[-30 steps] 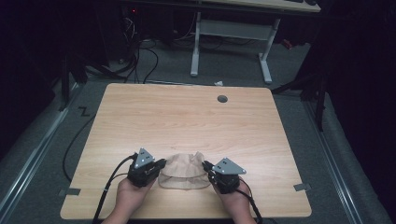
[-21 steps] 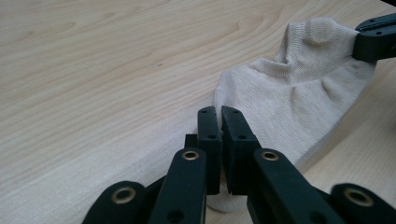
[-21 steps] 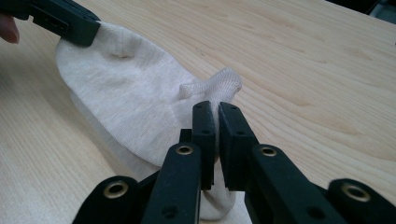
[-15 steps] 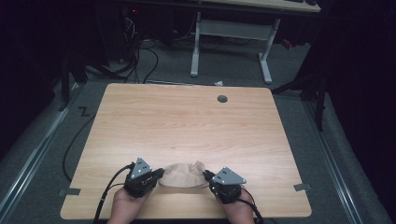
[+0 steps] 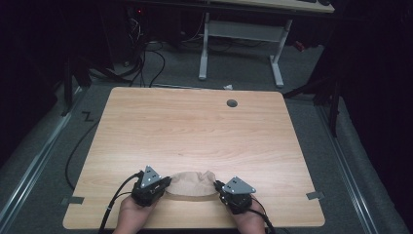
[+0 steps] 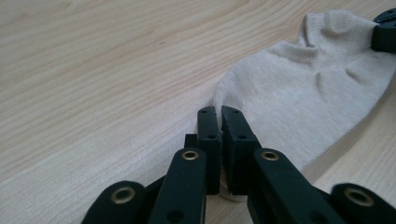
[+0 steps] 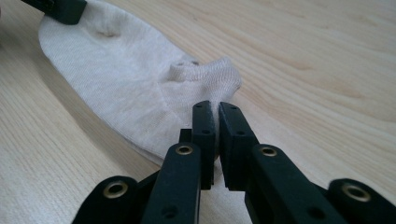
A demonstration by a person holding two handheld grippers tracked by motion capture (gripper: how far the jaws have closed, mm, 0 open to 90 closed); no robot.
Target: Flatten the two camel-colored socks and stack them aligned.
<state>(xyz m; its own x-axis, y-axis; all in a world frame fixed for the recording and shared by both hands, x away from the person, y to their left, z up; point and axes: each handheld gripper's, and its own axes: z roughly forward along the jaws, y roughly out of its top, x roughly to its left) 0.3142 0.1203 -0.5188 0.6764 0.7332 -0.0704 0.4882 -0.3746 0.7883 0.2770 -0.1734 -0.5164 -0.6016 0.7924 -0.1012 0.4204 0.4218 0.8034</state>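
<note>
A beige ankle sock point(image 5: 191, 184) lies stretched between my two grippers near the front edge of the wooden table point(image 5: 195, 126). My left gripper point(image 5: 163, 185) is shut on the sock's left end, and in the left gripper view its jaws pinch the fabric point(image 6: 299, 88) at the edge, the gripper point(image 6: 218, 112) low over the wood. My right gripper point(image 5: 217, 187) is shut on the sock's right end by the cuff. In the right gripper view the sock point(image 7: 126, 93) runs away from the closed gripper point(image 7: 217, 106), and the other gripper's tip holds its far end.
A round cable hole point(image 5: 232, 103) sits near the table's far edge. Beyond the table are a white desk frame point(image 5: 241, 36) and cables on the grey floor point(image 5: 146, 63). Tape marks point(image 5: 315, 195) lie on the floor by the front corners.
Both hands have drawn back toward the table's front edge, carrying the sock with them. The sock now lies flatter and more stretched between the grippers.
</note>
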